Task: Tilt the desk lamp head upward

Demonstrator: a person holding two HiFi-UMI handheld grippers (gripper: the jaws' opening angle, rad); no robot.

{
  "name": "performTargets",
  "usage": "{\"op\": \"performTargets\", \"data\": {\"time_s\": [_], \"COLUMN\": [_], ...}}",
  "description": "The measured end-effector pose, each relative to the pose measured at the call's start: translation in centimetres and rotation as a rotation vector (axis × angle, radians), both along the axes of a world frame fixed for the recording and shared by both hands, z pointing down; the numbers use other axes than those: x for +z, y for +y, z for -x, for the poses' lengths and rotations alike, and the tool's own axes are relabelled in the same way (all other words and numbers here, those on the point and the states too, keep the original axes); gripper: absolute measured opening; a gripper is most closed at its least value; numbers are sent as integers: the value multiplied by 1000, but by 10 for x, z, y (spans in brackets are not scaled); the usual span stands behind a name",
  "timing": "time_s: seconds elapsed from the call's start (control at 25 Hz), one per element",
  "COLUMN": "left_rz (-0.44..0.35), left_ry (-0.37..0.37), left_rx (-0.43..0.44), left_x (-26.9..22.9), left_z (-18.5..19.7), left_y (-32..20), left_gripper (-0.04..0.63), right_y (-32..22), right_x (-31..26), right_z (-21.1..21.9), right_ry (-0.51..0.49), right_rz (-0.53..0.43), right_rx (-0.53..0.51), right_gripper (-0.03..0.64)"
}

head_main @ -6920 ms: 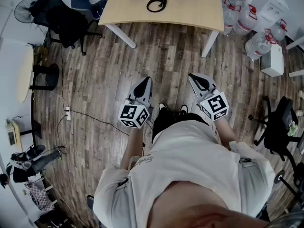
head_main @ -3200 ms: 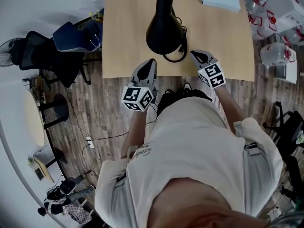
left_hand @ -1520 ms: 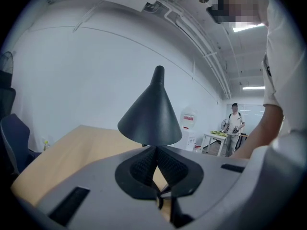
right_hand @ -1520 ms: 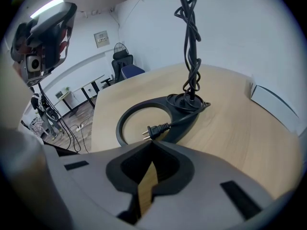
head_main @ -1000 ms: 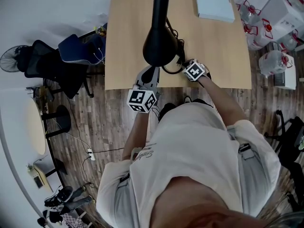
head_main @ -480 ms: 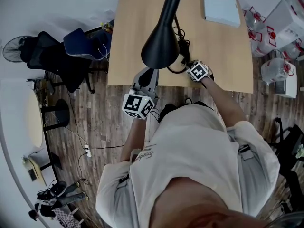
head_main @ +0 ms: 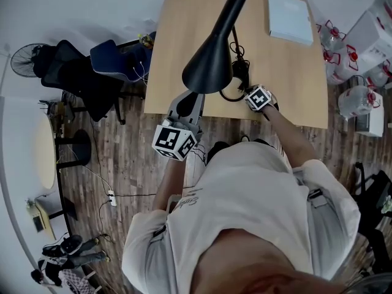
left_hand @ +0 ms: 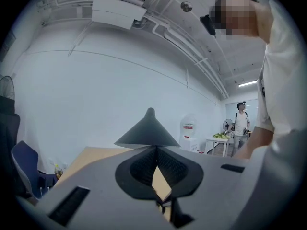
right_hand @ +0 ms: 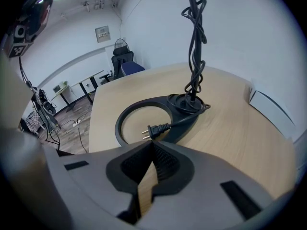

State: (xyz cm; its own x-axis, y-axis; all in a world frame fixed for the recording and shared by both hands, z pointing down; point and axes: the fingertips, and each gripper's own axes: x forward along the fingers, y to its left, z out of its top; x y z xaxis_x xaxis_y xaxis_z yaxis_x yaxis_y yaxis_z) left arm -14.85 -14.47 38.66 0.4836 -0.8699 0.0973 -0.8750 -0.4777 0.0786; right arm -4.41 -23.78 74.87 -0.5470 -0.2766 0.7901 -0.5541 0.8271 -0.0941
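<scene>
Fingers (left_hand: pixel 139 166) of the left gripper (left_hand: pixel 156 148) are pressed together with nothing between them. Their tips sit just under the rim of the lamp head (left_hand: pixel 148 132), at their twelve o'clock; I cannot tell whether they touch it. The head is a matte black cone, smooth and sloped, so closed tips would likely skid off its flank. The lift is best made from beneath the rim, slowly, so that the joint turns rather than the whole lamp dragging. In the head view the cone narrows into a long neck (head_main: pixel 236 5) pointing toward one o'clock. Below stands the base (right_hand: pixel 183 130), a flat, dark open ring, with a rubbery cord (right_hand: pixel 194 47) twisting up from it and a two-pin plug (right_hand: pixel 157 127) lying loose across it. The right gripper (right_hand: pixel 152 145), at the ring's three o'clock in the head view, is likewise closed and empty; it looks placed to steady that light base against tipping. The tabletop (head_main: pixel 177 23) is pale, smooth wood grain, and a white pad (head_main: pixel 290 18) lies at its two o'clock corner.
</scene>
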Motion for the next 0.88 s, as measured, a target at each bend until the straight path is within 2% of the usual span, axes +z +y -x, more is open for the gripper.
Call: {"op": "performTargets", "data": {"time_s": [0.4, 0.6, 0.88], "left_rz": [-39, -66, -105], "left_ry": [16, 1, 16], "left_rx": [7, 22, 60], "left_x": [-40, -65, -92], "left_z": [9, 11, 11], "left_y": [1, -2, -7], "left_gripper": [12, 13, 13], "right_y": [0, 0, 0], "right_x": [1, 0, -4], "right_z": [0, 0, 4], "right_ry": [9, 18, 55], "right_rz": [11, 7, -20], "right_rx": [6, 14, -34], "right_gripper": [-5, -5, -5]}}
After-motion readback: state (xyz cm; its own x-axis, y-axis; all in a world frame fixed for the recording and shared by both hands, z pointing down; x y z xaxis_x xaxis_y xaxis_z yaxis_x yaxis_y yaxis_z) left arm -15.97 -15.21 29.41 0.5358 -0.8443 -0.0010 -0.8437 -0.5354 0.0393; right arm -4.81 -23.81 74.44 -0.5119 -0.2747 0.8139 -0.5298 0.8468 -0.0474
